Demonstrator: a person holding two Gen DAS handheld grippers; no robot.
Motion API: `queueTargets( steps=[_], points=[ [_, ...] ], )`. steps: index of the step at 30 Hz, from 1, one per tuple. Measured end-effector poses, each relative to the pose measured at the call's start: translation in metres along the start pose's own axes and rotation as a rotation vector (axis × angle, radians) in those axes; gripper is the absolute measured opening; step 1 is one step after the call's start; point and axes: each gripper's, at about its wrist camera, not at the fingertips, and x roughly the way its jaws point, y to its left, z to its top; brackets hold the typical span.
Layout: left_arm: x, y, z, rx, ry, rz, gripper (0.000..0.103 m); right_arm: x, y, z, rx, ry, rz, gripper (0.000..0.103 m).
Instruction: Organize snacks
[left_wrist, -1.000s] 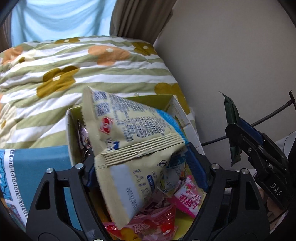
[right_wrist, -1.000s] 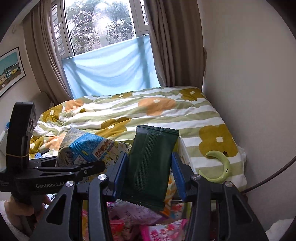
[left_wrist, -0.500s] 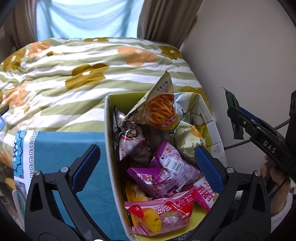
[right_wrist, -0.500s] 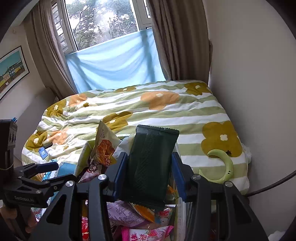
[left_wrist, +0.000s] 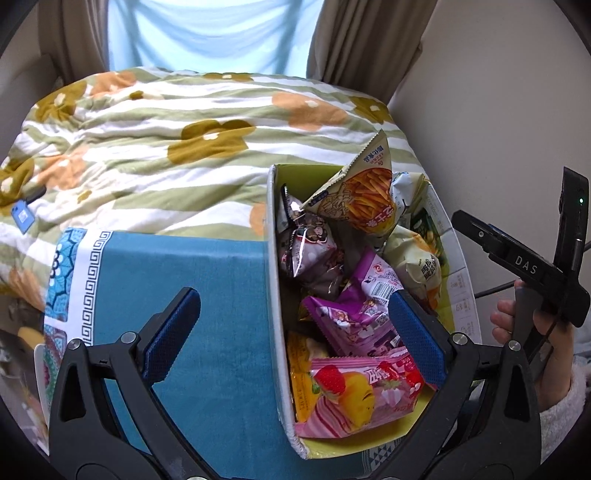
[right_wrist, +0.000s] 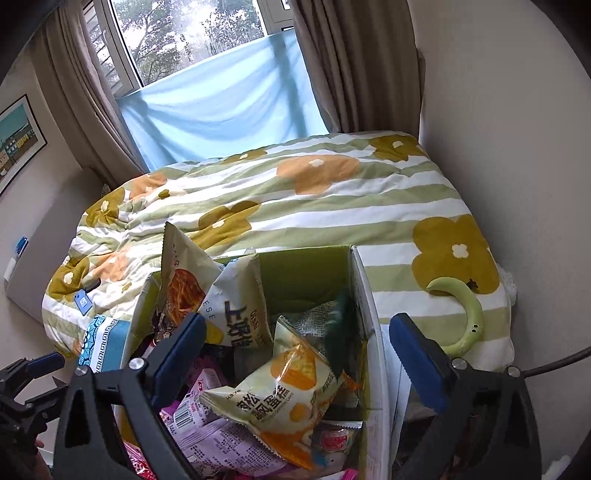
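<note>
A yellow-green cardboard box (left_wrist: 274, 258) (right_wrist: 306, 269) stands on the bed, full of snack packets. A cream packet with a fries picture (left_wrist: 360, 195) (right_wrist: 183, 273) sticks up at its far end. Purple packets (left_wrist: 351, 314) and a pink strawberry packet (left_wrist: 354, 391) lie nearer. My left gripper (left_wrist: 291, 332) is open and empty above the box's left wall. My right gripper (right_wrist: 295, 354) is open and empty over the box; a dark green packet (right_wrist: 341, 332) lies blurred inside along the right wall, beside a cream-and-orange cake packet (right_wrist: 284, 391).
A teal patterned cloth (left_wrist: 166, 280) lies left of the box. The striped flower quilt (left_wrist: 166, 147) covers the bed. A green crescent-shaped object (right_wrist: 467, 314) lies on the quilt to the right. The wall (right_wrist: 517, 147) runs close along the right.
My left gripper opened and let the cream packet fall into the box, then drew back left. My right gripper opened and the dark green packet dropped into the box.
</note>
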Motion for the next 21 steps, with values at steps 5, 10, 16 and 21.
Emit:
queueTargets(
  steps=[5,10,16,21],
  points=[
    [-0.025,0.013,-0.015,-0.003,-0.038,-0.011,0.101,-0.023,0.011,-0.014,-0.005,-0.007,0.000,0.099],
    [-0.072,0.026,-0.037,0.035,-0.109,-0.006,0.101,-0.067,0.030,-0.029,-0.004,-0.075,-0.016,0.099],
    [-0.142,0.047,-0.079,0.076,-0.235,0.033,0.101,-0.137,0.071,-0.060,-0.018,-0.173,-0.024,0.099],
    [-0.201,0.068,-0.130,0.106,-0.338,0.099,0.101,-0.191,0.116,-0.106,-0.074,-0.231,-0.040,0.099]
  ],
)
